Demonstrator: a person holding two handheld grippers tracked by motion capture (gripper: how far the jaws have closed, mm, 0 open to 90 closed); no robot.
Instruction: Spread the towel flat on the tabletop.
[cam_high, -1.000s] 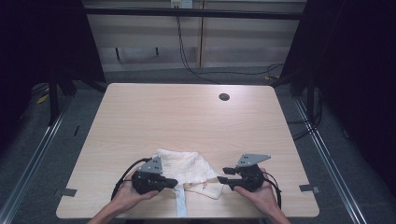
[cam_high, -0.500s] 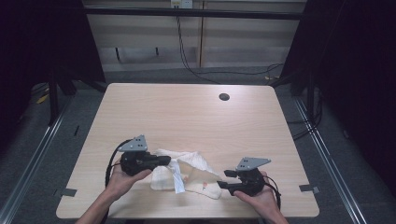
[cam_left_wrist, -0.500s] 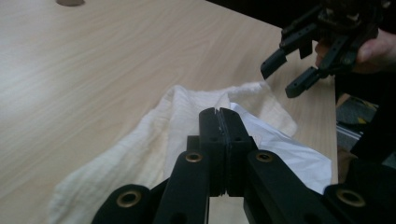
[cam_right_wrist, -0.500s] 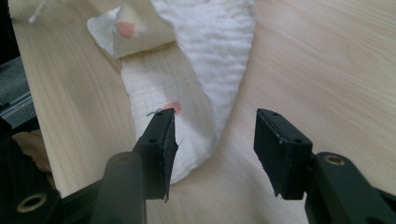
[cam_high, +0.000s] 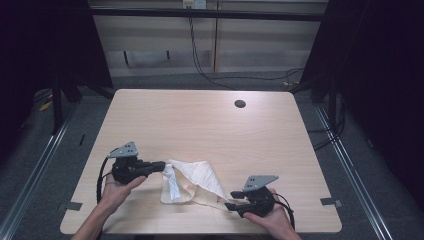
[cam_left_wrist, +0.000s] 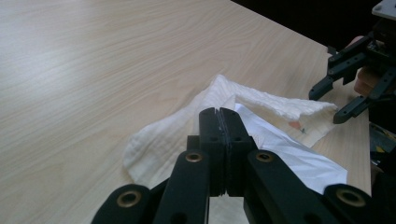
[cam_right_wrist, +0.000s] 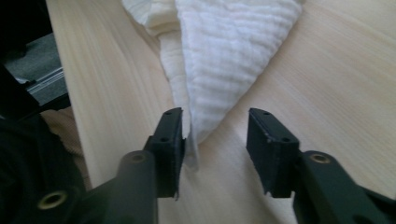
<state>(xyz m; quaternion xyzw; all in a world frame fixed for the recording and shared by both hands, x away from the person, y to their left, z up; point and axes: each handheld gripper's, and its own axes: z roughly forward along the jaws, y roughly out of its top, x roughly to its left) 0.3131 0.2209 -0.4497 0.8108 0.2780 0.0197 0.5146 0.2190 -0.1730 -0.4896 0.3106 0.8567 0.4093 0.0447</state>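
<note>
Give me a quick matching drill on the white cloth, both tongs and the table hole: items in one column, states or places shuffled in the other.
Column one:
1. left tongs
2. right tongs
3. white crinkled cloth
4. small dark round hole in the wooden table

Column two:
A. far side, right of centre
B. jaws apart around a cloth corner
C. jaws pressed together
D. bunched between both tongs

Pairs: 1-C, 2-B, 3-D, 4-A

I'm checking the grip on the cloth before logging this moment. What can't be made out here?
- Left gripper, left gripper view: the closed jaws hide whether any cloth is pinched.
- Cloth's near edge, left gripper view: hidden behind the jaws.
- Small red mark on the cloth, high view: too small to read.
- Cloth's far end, right gripper view: cut off by the top edge.
</note>
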